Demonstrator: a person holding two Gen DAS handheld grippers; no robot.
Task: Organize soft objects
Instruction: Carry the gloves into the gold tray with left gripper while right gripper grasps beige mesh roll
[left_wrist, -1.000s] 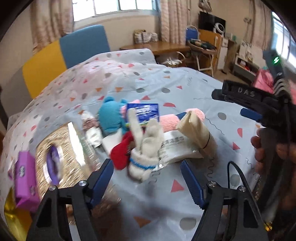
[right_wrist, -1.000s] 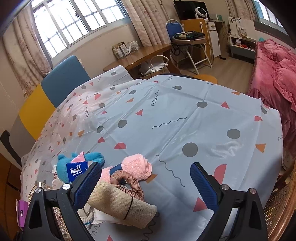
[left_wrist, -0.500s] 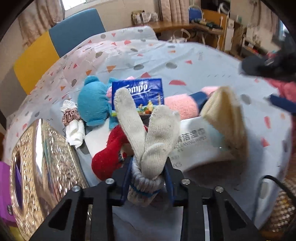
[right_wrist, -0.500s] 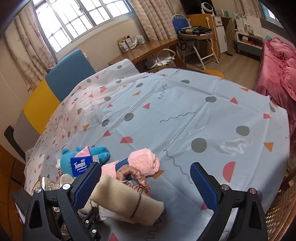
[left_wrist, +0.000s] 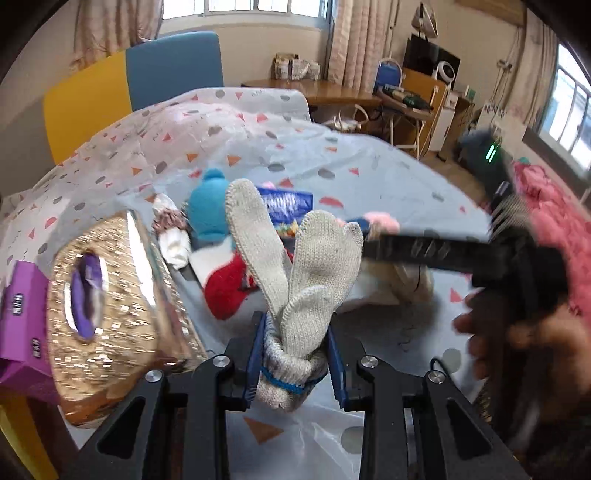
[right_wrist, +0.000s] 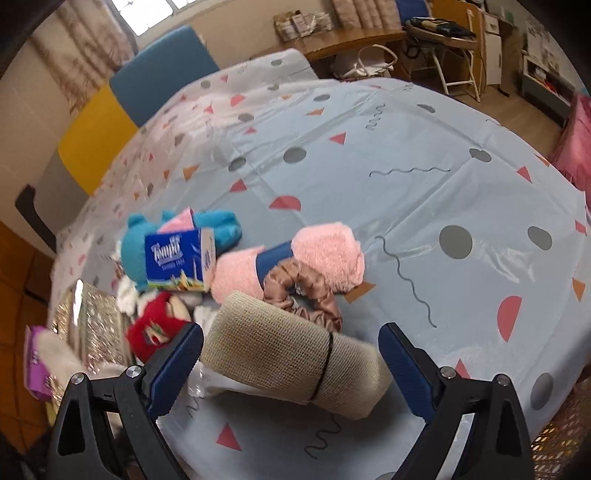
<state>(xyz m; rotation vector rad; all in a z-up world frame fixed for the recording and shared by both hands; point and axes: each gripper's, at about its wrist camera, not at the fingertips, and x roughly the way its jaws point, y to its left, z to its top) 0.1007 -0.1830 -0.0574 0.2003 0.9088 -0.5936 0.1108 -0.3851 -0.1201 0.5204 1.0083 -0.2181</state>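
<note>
A: What holds what on the table (right_wrist: 424, 155)?

B: A glittery gold tissue box (left_wrist: 107, 306) stands at the left with purple showing through its oval opening, and a purple packet (left_wrist: 18, 325) leans against its far side. I cannot read the packet's print.

A: And the grippers?

B: The left hand-held gripper (left_wrist: 295, 365) is clamped on the cuff of the knitted white gloves (left_wrist: 295, 273), whose fingers stand up in front of the camera. A second ago its jaws were wide, with the gloves lying loose on the pile. The right hand-held gripper (right_wrist: 291, 362) stands wide open, its blue pads either side of the beige mesh roll (right_wrist: 291, 354) without pressing it; earlier it was higher and farther back.

A: Any writing?

B: The blue tissue pack (right_wrist: 177, 262) reads "Tempo". It leans on the blue plush toy (right_wrist: 181, 236), beside the rolled pink towel (right_wrist: 295, 258) with its blue band. A tan satin scrunchie (right_wrist: 306, 295) touches the towel, and a red plush item (right_wrist: 159, 328) lies by the gold box.
</note>
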